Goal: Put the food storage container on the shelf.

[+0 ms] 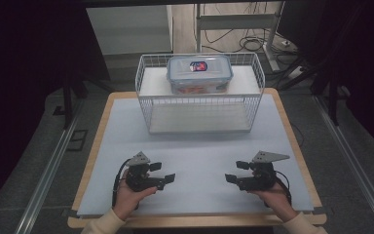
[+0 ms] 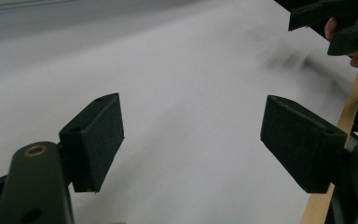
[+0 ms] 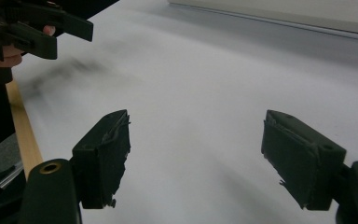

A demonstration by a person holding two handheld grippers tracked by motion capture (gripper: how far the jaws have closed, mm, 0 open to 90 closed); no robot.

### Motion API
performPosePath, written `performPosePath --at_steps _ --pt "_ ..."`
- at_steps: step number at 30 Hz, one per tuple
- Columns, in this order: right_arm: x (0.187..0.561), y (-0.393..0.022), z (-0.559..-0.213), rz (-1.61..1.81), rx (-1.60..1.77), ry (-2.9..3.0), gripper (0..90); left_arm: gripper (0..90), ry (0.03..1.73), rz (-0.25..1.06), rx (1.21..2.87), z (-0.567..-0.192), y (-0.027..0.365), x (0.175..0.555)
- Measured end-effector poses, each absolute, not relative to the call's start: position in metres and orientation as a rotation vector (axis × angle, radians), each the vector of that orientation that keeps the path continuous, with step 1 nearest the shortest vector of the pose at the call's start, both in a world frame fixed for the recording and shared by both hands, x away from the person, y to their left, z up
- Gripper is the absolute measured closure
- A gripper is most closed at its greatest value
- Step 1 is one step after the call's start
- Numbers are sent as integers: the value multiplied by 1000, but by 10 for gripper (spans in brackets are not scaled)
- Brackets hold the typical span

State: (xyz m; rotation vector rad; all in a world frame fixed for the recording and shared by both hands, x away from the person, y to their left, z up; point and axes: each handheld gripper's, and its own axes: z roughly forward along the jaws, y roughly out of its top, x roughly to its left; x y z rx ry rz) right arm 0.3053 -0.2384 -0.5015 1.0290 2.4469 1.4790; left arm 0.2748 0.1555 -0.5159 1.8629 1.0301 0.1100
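Lidded container (image 1: 199, 73): set in the wire basket (image 1: 146, 83) at upper centre of the high view, long axis across the frame. Left tool (image 1: 164, 172) and right tool (image 1: 234, 172): held low near the bottom edge over the worktop (image 1: 199, 151), jaws wide apart, nothing gripped. Container is placed well above and midway between both tools, neither nearer.

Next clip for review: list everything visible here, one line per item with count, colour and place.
Table: 1, light wood edge, centre of the high view.
Mat: 1, pale grey-blue, covering the table top.
Wire basket: 1, white, far middle of the mat, open side facing the person.
Shelf board: 1, white, upper level inside the wire basket.
Food container: 1, clear with a blue-rimmed lid and a red-and-blue label, on the shelf board.
Cables: several, dark, on the floor behind the table.
Left gripper: 1, black, near left of the mat, jaws open, nothing between them.
Right gripper: 1, black, near right of the mat, jaws open, nothing between them.
Hands: 2, cream sleeves, at the near table edge.
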Motion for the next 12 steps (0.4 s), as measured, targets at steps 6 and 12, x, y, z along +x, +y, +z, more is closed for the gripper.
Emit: performPosePath --at_steps 6,12 --pt "307 -242 -503 1445 1024 2435 188 210 1050 110 1871 -519 157 277" --pt "306 -243 -503 1349 1006 2405 161 221 1067 101 1877 -521 159 280"
